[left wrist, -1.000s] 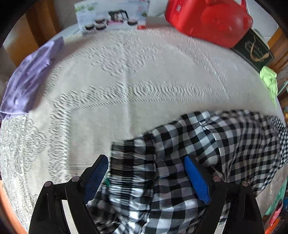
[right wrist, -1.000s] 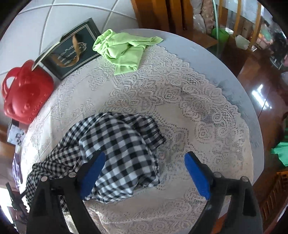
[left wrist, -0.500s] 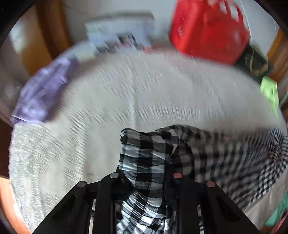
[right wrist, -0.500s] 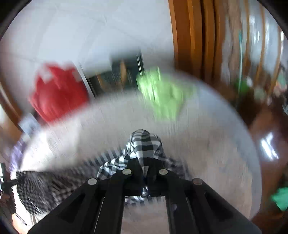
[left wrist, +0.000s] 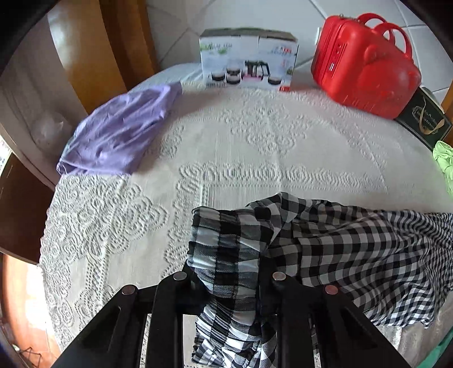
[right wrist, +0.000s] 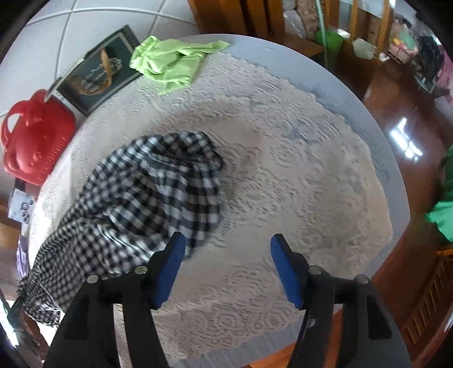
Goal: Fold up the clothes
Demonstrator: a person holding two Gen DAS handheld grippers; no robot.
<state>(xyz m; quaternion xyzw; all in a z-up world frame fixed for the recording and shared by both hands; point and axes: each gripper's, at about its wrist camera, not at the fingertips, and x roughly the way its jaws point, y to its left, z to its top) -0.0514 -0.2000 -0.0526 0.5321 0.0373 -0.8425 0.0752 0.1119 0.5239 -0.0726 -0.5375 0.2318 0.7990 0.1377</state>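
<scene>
The checked garment (left wrist: 354,249) lies crumpled on the lace tablecloth (left wrist: 254,147) of a round table (right wrist: 376,124), toward its near side. In the left wrist view one bunched end of it rises between the fingers of the left gripper (left wrist: 226,280), which are drawn in tight and pinch the cloth; the rest spreads away to the right over the lace. In the right wrist view the same garment (right wrist: 141,192) sits left of centre, and its near edge reaches the left blue pad (right wrist: 170,271) of the right gripper (right wrist: 228,271). That gripper's fingers stand wide apart with only bare lace between them, holding nothing.

A red case (left wrist: 365,65) with handles stands closed at the far right edge, so what is inside cannot be told. Just left of it stands a printed box (left wrist: 249,56) picturing a glass pot and cups. A dark framed picture (right wrist: 99,73) lies right of the case, touching it. A purple cloth (left wrist: 121,133) lies at the far left of the table, partly over the rim. A lime green cloth (right wrist: 170,62) lies at the far edge beside the framed picture, well apart from the checked garment. Wooden furniture (right wrist: 283,17) stands beyond the table.
</scene>
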